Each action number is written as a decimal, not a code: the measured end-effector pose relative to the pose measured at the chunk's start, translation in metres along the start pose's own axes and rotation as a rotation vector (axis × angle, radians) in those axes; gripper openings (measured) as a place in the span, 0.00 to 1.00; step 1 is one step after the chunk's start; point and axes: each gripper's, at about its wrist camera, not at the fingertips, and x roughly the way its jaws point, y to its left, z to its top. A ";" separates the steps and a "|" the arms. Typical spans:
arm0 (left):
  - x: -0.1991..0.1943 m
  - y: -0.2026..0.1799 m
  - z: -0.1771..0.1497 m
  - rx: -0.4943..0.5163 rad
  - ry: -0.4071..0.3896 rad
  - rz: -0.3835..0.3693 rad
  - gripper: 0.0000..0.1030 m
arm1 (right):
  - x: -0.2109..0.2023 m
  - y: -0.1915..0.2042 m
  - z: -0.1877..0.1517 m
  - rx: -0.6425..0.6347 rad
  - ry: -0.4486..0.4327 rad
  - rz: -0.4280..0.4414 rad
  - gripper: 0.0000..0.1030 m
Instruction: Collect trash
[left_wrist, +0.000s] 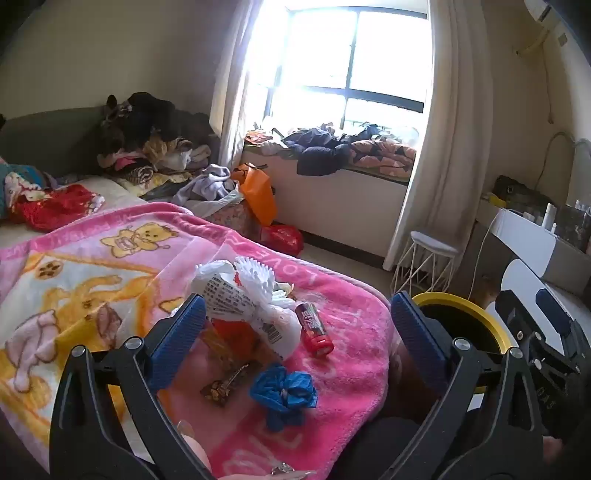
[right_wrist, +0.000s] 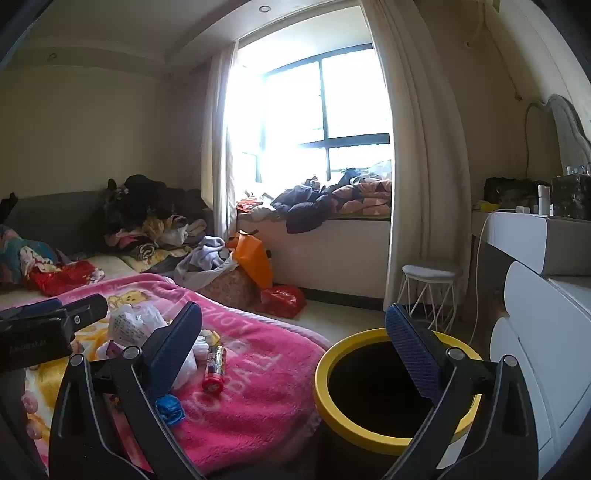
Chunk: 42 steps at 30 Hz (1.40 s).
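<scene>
Trash lies on the pink blanket (left_wrist: 343, 332): a crumpled white wrapper (left_wrist: 240, 295), a red tube (left_wrist: 314, 328), a crumpled blue bag (left_wrist: 284, 395) and a brown snack wrapper (left_wrist: 223, 386). My left gripper (left_wrist: 299, 332) is open above this pile and holds nothing. My right gripper (right_wrist: 295, 350) is open and empty, above the gap between the bed and the yellow-rimmed black bin (right_wrist: 369, 428). In the right wrist view the white wrapper (right_wrist: 129, 325), red tube (right_wrist: 214, 369) and blue bag (right_wrist: 170, 410) lie at left. The bin's rim (left_wrist: 476, 314) shows at right in the left wrist view.
Clothes are piled on the bed's far end (left_wrist: 147, 147) and on the window seat (right_wrist: 332, 199). An orange bag (right_wrist: 255, 258) and a red bag (right_wrist: 284, 299) stand on the floor. A white wire stool (right_wrist: 432, 295) and a white dresser (right_wrist: 546, 332) stand at right.
</scene>
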 end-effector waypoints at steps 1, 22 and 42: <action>0.000 0.000 0.000 -0.001 -0.006 -0.001 0.90 | 0.000 -0.001 0.001 -0.002 -0.001 -0.004 0.94; 0.003 -0.004 0.000 0.001 -0.008 -0.007 0.90 | 0.000 -0.002 -0.003 -0.010 0.009 0.005 0.94; 0.002 -0.004 -0.002 0.002 -0.009 -0.007 0.90 | 0.000 -0.003 -0.005 -0.004 0.012 0.003 0.94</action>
